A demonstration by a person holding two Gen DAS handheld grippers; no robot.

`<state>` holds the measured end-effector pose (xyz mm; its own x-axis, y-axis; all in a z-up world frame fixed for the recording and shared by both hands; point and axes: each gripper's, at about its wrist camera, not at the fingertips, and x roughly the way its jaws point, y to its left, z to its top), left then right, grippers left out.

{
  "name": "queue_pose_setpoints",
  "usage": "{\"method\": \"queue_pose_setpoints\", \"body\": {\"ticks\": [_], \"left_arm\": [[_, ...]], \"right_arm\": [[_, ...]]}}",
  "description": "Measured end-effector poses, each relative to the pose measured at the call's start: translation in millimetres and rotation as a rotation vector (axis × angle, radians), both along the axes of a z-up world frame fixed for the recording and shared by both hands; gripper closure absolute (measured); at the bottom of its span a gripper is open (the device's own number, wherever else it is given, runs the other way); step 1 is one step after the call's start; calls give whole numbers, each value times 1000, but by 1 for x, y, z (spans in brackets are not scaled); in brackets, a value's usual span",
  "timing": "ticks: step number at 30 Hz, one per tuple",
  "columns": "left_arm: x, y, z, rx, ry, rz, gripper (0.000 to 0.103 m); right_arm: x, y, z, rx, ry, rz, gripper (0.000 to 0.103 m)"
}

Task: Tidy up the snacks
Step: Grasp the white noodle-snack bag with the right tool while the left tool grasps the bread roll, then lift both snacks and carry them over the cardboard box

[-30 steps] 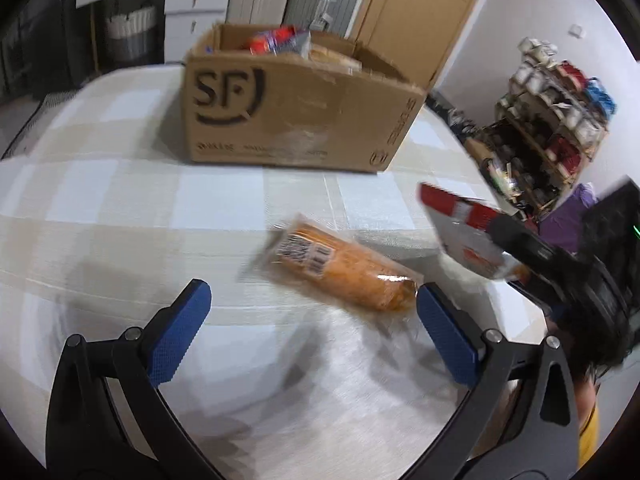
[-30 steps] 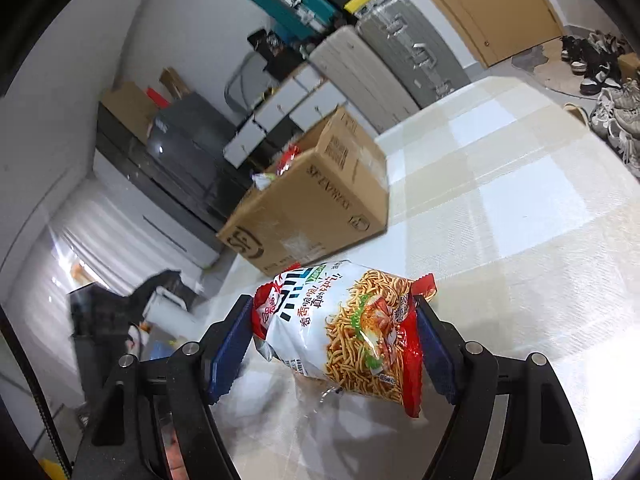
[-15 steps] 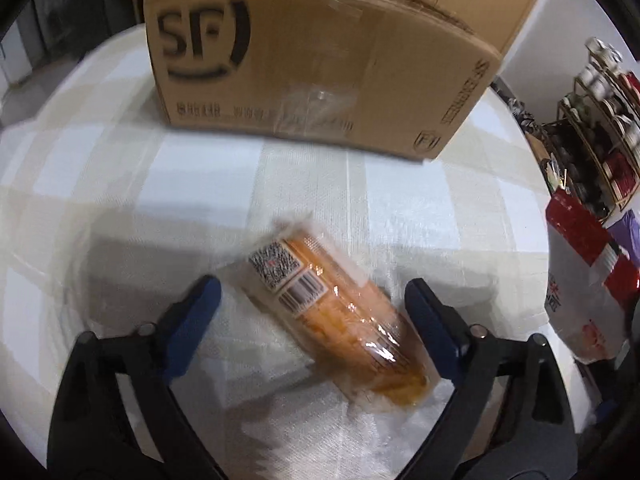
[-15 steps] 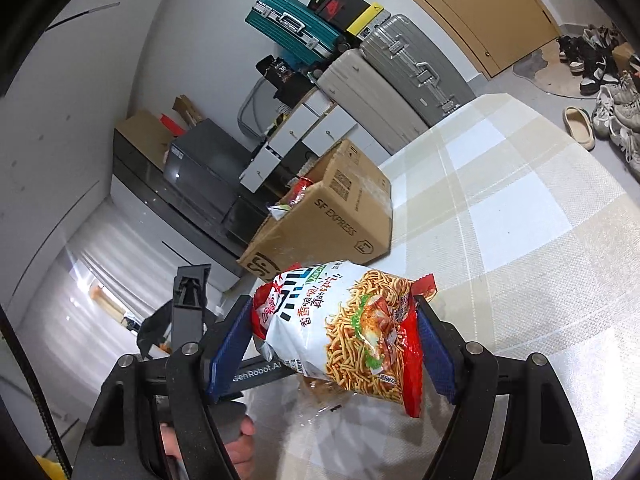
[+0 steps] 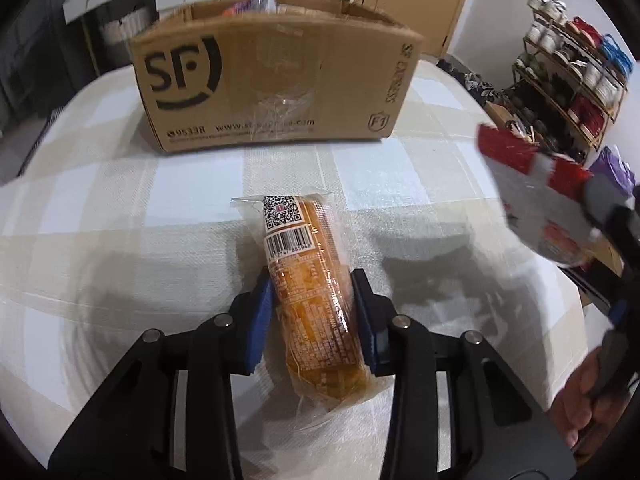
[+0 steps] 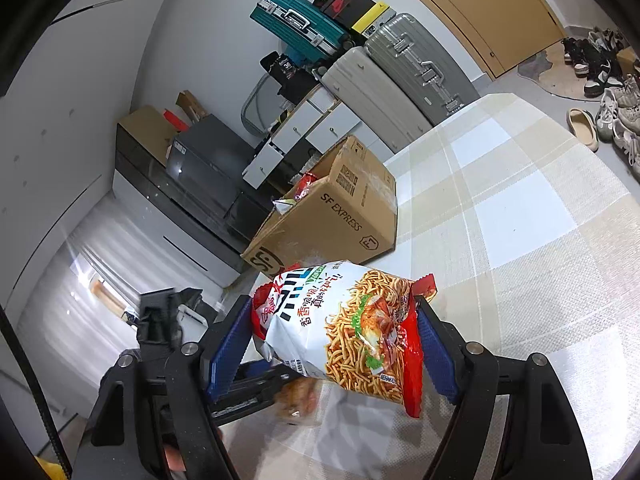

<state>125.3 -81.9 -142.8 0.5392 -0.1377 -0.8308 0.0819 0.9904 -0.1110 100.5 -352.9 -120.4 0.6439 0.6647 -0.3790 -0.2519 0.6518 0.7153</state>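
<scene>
Orange snack roll (image 5: 310, 292) in clear wrap lies on the checked tablecloth (image 5: 120, 208), barcode end toward the box (image 5: 276, 80). The left gripper (image 5: 312, 312) has it between its blue pads (image 5: 262, 320); the jaws are closing and the pads meet the wrap on both sides. The cardboard box stands beyond on the cloth, open-topped, with packets showing inside. The right gripper (image 6: 334, 344) holds a noodle-snack bag (image 6: 344, 332) across its width, clear of the table, jaws about half apart and pressed on the bag's edges. In the left view that bag (image 5: 536, 200) hangs to the right of the roll, well apart from it. Suitcases (image 6: 400, 64) stand by the wall behind the box.
</scene>
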Motion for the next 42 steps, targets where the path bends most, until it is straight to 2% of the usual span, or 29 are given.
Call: {"method": "queue_pose_setpoints", "body": {"ticks": [2, 7, 11, 15, 23, 26, 28, 30, 35, 39, 42], "left_arm": [[-9, -1, 12, 19, -27, -10, 69], [-41, 15, 48, 6, -89, -17, 69], [-63, 26, 74, -10, -132, -18, 69], [-85, 42, 109, -18, -204, -22, 69], [-155, 75, 185, -76, -344, -22, 69], [-187, 88, 207, -105, -370, -30, 69], [-214, 98, 219, -123, -387, -35, 69], [-240, 106, 227, -120, -411, -34, 69], [-303, 127, 239, -132, -436, -39, 69], [-336, 140, 242, -150, -436, -46, 69], [-344, 147, 238, -166, -428, -55, 69]], "right_arm": [[0, 0, -1, -3, 3, -3, 25], [2, 1, -5, -10, 11, -1, 25], [-1, 12, 5, -52, -14, 5, 25], [-11, 26, 31, -67, -51, 45, 25], [-51, 55, 116, -108, -167, 98, 25], [-67, 65, 132, -131, -171, 111, 25], [-77, 69, 135, -103, -142, 126, 25], [-88, 71, 134, -65, -121, 131, 25], [-120, 80, 127, -56, -110, 123, 25], [-138, 88, 121, -71, -105, 132, 25], [-145, 91, 119, -77, -97, 133, 25]]}}
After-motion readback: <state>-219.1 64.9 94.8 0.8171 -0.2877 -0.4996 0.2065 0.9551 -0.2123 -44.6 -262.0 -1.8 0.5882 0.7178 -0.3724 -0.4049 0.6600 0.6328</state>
